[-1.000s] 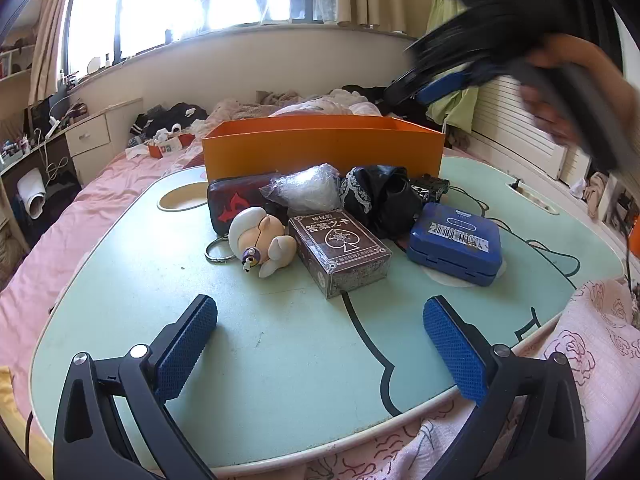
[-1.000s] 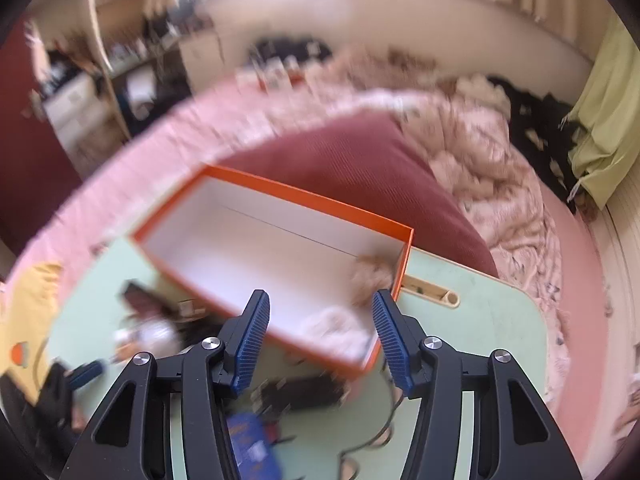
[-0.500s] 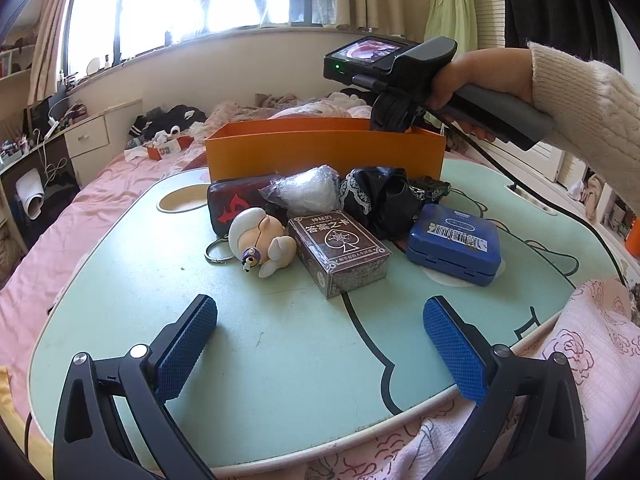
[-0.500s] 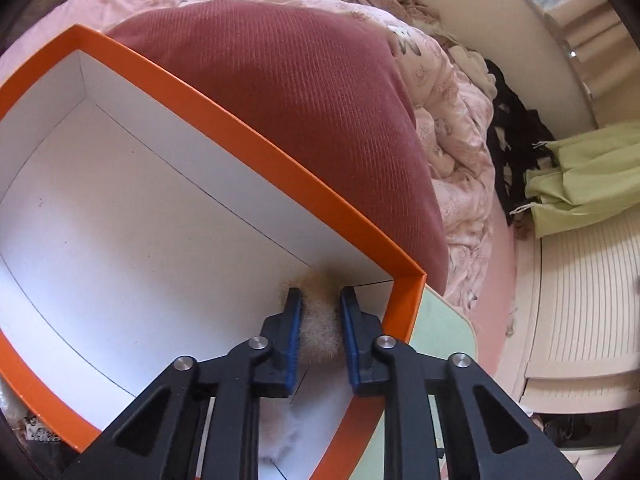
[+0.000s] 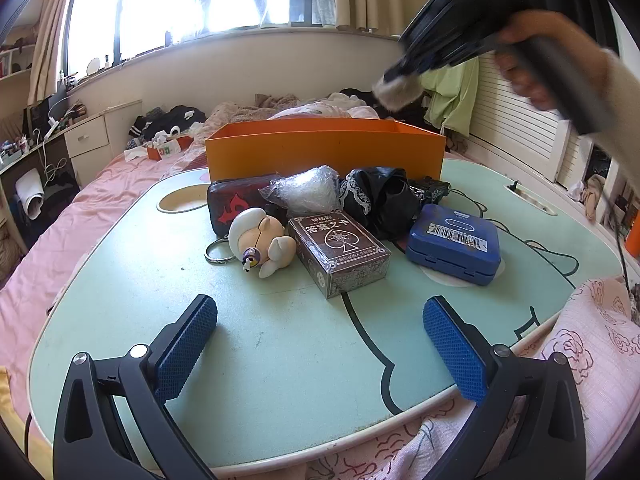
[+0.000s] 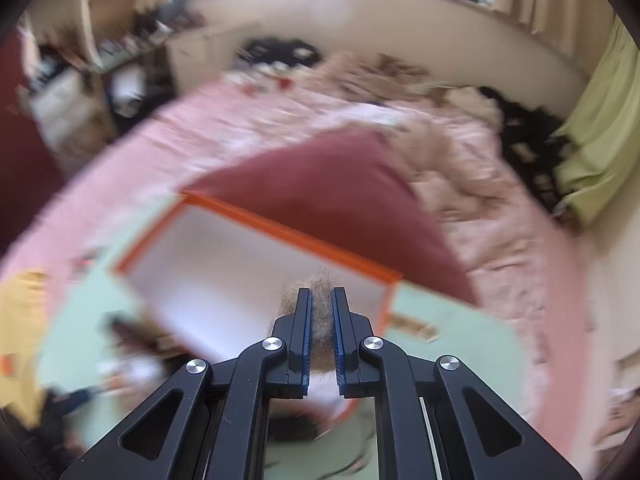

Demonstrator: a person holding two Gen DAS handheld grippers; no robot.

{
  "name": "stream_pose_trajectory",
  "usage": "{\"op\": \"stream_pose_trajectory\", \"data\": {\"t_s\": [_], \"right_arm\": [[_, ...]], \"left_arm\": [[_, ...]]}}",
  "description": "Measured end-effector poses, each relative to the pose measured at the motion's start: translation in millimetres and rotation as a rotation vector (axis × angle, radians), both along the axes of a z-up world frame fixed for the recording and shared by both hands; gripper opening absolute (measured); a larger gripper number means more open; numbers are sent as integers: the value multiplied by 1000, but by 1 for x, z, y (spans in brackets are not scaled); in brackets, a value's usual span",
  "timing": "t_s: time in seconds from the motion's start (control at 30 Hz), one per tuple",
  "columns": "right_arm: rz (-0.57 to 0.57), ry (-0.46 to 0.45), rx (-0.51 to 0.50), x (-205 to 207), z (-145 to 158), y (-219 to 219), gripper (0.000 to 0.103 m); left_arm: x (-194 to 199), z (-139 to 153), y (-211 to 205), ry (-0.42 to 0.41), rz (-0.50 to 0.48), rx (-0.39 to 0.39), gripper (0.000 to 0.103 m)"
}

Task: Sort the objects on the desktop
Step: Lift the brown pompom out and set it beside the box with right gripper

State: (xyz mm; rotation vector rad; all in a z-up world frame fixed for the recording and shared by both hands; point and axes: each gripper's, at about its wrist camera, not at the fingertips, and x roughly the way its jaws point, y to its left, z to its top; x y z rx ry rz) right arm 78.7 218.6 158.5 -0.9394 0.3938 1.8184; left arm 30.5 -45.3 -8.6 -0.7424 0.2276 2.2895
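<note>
A: Item one, right gripper point(image 6: 321, 312)?

B: Black frame, blue-padded fingers point(image 6: 303, 320) nearly closed, clamped on a tuft of tan-grey fuzzy plush point(image 6: 318, 280). It hangs in the air above the rectangular orange cardboard box with white inside point(image 6: 256, 256). In the left wrist view the same gripper point(image 5: 394, 76) is a blur up high, the plush point(image 5: 396, 94) hanging at its tip, clear of the box point(image 5: 324, 148).

A: Item two, left gripper point(image 5: 320, 356)?

B: Fingers point(image 5: 186, 344) spread wide, holding nothing, low over the near edge of the pale green counter with dark line drawing point(image 5: 256, 344).

A: Counter stock, in front of the box?

B: One dark red zip case with a red emblem point(image 5: 232, 206), touching the box front. One crumpled clear plastic bag point(image 5: 306, 192) beside it. One bundle of black cloth with white lace trim point(image 5: 380, 198). One small black object point(image 5: 430, 190) behind that; kind cannot be told. One cream and white plush figure on a metal key ring point(image 5: 260, 240), lying on its side. One brown card box printed with a spade point(image 5: 340, 250), just beside the figure. One flat blue plastic case with a barcode label point(image 5: 454, 244), to the right of the card box.

A: Surroundings?

B: Pink bedding point(image 5: 80, 220) around the counter; maroon cushion point(image 6: 332, 196) behind the box.
</note>
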Motion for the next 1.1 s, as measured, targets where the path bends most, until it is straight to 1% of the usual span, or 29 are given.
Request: {"op": "stream_pose_trajectory", "data": {"t_s": [0.1,0.2,0.3,0.37,0.4,0.43,0.47,0.5,0.53,0.57,0.63,0.67,0.77,0.8,0.93,0.97,1.0,1.03,1.07,1.1], "right_arm": [[77,60,-34,-1,-1,-32,10],[117,92,-86,-5,-18,-56,10],[124,110,-116,-6,-37,-60,12],[131,150,-105,-5,-43,-61,15],[125,195,-86,-1,-43,-60,21],[114,233,-74,4,-45,-59,34],[105,274,-63,8,-46,-62,41],[100,314,-52,12,-47,-67,47],[97,332,-48,15,-49,-71,48],[93,332,-48,18,-51,-77,48],[83,296,-45,23,-59,-91,48],[274,260,-67,26,-65,-99,48],[262,200,-83,43,-85,-120,48],[255,178,-87,49,-93,-128,49],[232,78,-67,57,-119,-145,65],[232,52,-50,55,-124,-146,66],[232,15,-7,52,-127,-151,74],[240,11,-4,50,-128,-151,78],[246,14,-9,49,-128,-150,80],[244,20,-19,49,-129,-148,84]], "left_arm": [[0,0,0,0,0,0,102],[0,0,0,0,0,0,102],[0,0,0,0,0,0,103],[0,0,0,0,0,0,102],[0,0,0,0,0,0,103],[0,0,-1,0,0,1,103],[0,0,-1,0,0,1,103],[0,0,0,0,0,1,103],[0,0,-1,0,0,0,103],[0,0,-1,0,0,1,103],[0,0,-1,0,0,1,103],[0,0,-1,0,0,1,103],[0,0,-1,0,0,1,103],[0,0,-1,0,0,1,102],[0,0,-1,-1,0,0,103],[0,0,-1,-2,-1,-1,103],[-1,0,0,-2,-1,-3,103],[-1,-1,-1,-2,-1,-3,103],[-1,-1,-1,-3,0,-3,103],[-2,-1,-2,-3,0,-3,103]]}}
